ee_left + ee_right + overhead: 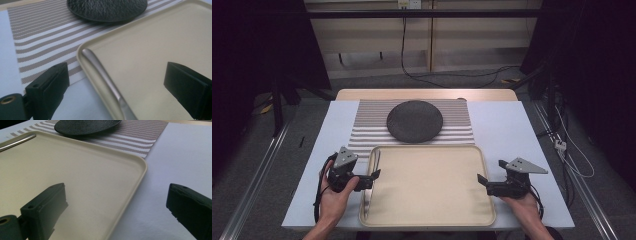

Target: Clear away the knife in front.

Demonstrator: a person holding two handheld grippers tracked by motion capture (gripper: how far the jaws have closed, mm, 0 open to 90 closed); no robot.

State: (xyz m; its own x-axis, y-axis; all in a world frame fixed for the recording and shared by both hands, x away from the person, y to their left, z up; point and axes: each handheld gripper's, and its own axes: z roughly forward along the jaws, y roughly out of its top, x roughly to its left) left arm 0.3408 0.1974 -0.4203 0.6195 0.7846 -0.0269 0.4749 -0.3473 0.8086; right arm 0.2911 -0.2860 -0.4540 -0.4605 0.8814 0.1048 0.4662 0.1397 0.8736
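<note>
A beige tray (432, 192) lies at the near middle of the table. A slim metal utensil (372, 172) rests inside it along the left rim. My left gripper (371, 180) is open at that rim. In the left gripper view the utensil (100, 67) and the tray rim (82, 58) run between the jaws of the gripper (117, 75), one jaw outside the tray and one over it. My right gripper (484, 184) is open at the tray's right rim. Its view shows that rim (140, 173) between the jaws of the gripper (116, 195), which hold nothing.
A dark round plate (414, 121) sits on a striped placemat (367, 125) just beyond the tray. White tabletop (507, 130) flanks both. Cables lie on the floor past the far edge. The person's hands come in at the near edge.
</note>
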